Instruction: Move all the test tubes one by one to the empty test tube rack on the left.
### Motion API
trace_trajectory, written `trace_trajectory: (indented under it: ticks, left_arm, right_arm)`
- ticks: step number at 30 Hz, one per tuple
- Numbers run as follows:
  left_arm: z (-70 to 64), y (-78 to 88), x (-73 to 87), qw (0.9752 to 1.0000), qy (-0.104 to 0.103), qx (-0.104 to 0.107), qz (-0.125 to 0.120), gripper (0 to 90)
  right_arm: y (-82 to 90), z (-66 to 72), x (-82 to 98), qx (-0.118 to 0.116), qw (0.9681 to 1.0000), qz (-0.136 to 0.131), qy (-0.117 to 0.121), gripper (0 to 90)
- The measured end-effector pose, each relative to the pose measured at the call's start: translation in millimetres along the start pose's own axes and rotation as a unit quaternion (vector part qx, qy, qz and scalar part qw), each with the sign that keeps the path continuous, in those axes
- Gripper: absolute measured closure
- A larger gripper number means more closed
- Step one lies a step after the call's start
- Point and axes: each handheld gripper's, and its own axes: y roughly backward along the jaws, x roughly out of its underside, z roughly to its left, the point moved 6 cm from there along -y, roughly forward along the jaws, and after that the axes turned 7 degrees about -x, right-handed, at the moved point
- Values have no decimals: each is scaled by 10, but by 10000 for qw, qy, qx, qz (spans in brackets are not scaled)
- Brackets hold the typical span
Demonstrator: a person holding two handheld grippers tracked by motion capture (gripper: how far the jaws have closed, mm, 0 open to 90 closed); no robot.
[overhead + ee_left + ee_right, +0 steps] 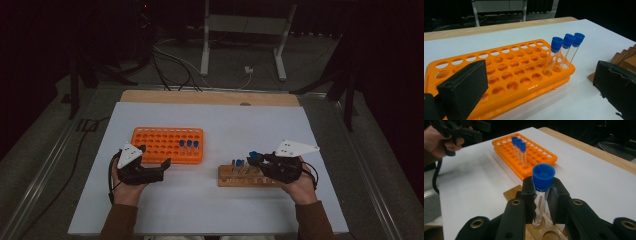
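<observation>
My left gripper (150, 167) sits jaws spread, empty, orange rack (160, 145) just ahead of it with three blue-capped tubes (564, 51) at its far right end. My right gripper (541, 195) pinches a blue-capped tube (541, 192) upright over a wooden rack (240, 177) hole; nothing between the racks.

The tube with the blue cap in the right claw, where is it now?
The tube is clamped in the right claw, its base in a hole of the wooden rack, on the table's right side.
</observation>
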Motion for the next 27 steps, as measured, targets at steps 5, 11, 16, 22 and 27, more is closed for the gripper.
trace_trajectory:
  ticks: [5, 11, 16, 22, 27]
  left_arm:
    - [-5, -9, 3, 10000, 11, 7, 8, 6]
    - [-6, -2, -7, 10000, 13, 56, 8, 6]
    - [-22, 19, -60, 9999, -20, 87, -59, 7]
    - [-41, 45, -122, 9999, -35, 112, -113, 7]
    - [-38, 61, -178, 9998, -23, 119, -180, 7]
  right_arm:
    - [49, 16, -69, 29, 10000, -60, 50, 766]
    - [106, 11, -130, 102, 9998, -151, 96, 767]
    - [149, -23, -221, 210, 9994, -226, 133, 766]
    - [101, -77, -289, 286, 9991, -314, 73, 766]
    - [12, -105, -343, 336, 9990, -308, 37, 766]
